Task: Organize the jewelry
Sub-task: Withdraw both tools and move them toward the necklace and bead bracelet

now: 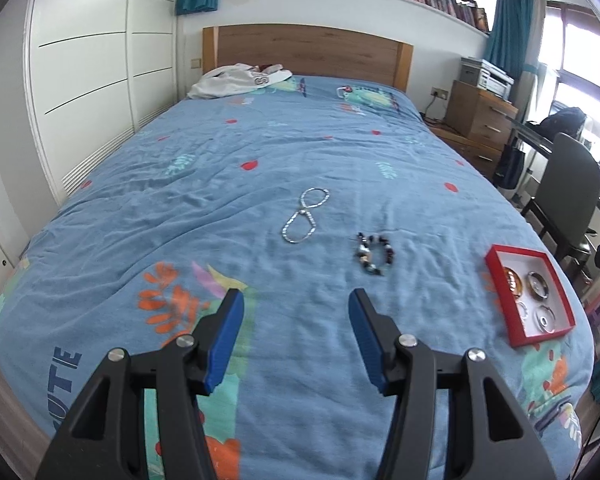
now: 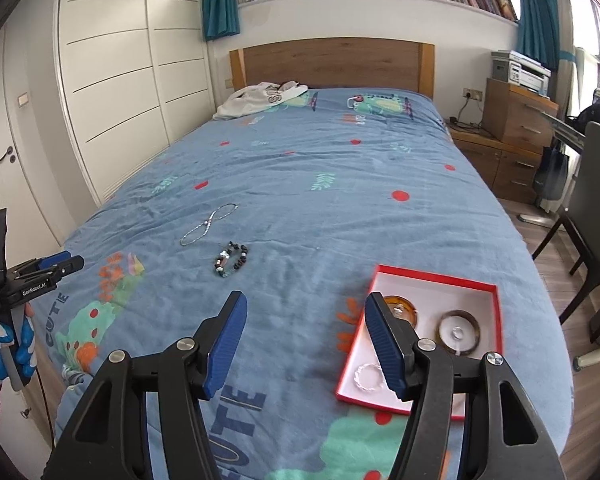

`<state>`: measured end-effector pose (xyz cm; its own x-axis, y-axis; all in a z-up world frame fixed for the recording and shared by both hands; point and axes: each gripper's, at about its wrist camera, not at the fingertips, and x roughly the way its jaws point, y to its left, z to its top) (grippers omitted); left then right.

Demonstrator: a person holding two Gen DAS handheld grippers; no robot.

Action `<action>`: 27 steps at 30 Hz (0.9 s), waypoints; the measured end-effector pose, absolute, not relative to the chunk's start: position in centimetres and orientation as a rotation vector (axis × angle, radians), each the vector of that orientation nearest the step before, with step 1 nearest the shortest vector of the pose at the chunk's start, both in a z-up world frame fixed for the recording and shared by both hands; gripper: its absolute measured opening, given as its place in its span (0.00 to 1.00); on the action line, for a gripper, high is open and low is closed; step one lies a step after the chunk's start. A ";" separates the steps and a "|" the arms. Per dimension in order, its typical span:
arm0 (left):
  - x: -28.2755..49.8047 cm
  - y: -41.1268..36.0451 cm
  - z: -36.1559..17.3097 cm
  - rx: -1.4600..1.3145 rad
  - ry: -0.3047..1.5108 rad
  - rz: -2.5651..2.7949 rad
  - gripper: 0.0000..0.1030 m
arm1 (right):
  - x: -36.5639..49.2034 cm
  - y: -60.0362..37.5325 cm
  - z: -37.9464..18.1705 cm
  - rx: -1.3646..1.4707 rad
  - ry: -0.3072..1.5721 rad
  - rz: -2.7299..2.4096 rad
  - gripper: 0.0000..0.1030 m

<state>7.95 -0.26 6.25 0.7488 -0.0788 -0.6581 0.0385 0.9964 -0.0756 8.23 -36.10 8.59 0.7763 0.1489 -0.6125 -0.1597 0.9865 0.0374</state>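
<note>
A silver chain necklace lies in a figure-eight on the blue bedspread; it also shows in the right wrist view. A dark beaded bracelet lies to its right, seen too in the right wrist view. A red-rimmed white tray near the bed's right edge holds an amber dish, a brown-rimmed dish and a silver ring bracelet. My left gripper is open and empty, short of the jewelry. My right gripper is open and empty, its right finger over the tray's left side.
A white garment lies by the wooden headboard. White wardrobe doors line the left. A wooden drawer unit and a grey chair stand at the right of the bed. The left gripper's body shows at the bed's left edge.
</note>
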 end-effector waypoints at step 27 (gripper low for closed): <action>23.5 0.2 -3.0 -0.054 0.862 -0.106 0.52 | 23.8 -26.3 -3.8 0.003 0.862 0.386 0.69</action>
<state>23.52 0.25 -3.04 0.6462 -0.1152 -0.7544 0.0717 0.9933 -0.0903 23.77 -26.27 -3.84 0.5859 0.3327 -0.7390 -0.3300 0.9308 0.1574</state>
